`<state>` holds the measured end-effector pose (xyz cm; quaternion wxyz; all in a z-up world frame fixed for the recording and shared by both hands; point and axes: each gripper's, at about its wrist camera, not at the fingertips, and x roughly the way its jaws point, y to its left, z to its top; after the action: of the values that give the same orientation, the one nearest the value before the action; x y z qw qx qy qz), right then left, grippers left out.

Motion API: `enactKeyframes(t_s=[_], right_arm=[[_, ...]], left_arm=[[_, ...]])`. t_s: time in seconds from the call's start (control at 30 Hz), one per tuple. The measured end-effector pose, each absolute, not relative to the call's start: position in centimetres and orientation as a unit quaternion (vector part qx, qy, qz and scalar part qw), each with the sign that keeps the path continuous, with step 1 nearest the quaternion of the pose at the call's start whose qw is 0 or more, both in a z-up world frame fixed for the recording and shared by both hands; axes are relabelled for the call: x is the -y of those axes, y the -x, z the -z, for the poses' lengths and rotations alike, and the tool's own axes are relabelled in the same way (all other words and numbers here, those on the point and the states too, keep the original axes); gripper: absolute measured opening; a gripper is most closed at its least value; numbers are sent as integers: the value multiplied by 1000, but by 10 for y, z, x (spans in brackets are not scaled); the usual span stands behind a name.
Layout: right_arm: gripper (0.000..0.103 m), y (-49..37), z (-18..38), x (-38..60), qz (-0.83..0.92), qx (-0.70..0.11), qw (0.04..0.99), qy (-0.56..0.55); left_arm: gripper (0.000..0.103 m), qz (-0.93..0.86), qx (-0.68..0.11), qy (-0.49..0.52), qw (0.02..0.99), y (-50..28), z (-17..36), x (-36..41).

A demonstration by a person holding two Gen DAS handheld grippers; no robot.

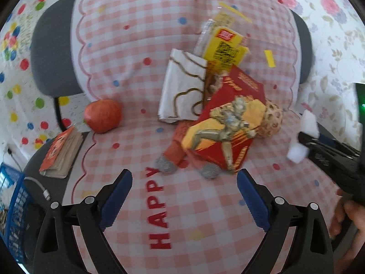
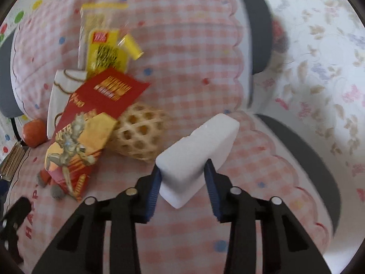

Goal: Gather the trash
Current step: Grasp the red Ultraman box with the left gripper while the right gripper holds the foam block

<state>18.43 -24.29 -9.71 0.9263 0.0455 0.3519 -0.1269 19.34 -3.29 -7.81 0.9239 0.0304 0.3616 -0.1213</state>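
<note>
My right gripper (image 2: 182, 168) is shut on a white foam block (image 2: 198, 146), which sticks out ahead of the blue pads above the pink checked cloth (image 2: 187, 73). In the left wrist view that gripper (image 1: 302, 138) comes in from the right edge with the foam block (image 1: 296, 154) in it. My left gripper (image 1: 184, 174) stands wide open and holds nothing. It sits just short of a pile made of a red snack box (image 1: 228, 125), a yellow wrapper (image 1: 224, 48) and a white paper bag (image 1: 182, 86).
A wicker ball (image 1: 271, 118) lies behind the red box, and orange socks with grey toes (image 1: 175, 150) poke out beneath it. A red apple (image 1: 102, 115) and a worn book (image 1: 61, 153) lie at the left. A blue basket (image 1: 11, 205) stands at the far left edge.
</note>
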Motion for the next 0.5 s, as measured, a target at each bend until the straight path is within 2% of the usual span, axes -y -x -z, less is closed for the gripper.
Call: enactKeyframes(t_s=[0.27, 0.5], right_arm=[[33, -124, 72, 286, 16, -326, 941, -86], [35, -116, 65, 295, -3, -319, 943, -99]], left_arm=[[92, 173, -368, -68, 911, -217, 82, 78], [92, 174, -375, -126, 902, -248, 96, 101]])
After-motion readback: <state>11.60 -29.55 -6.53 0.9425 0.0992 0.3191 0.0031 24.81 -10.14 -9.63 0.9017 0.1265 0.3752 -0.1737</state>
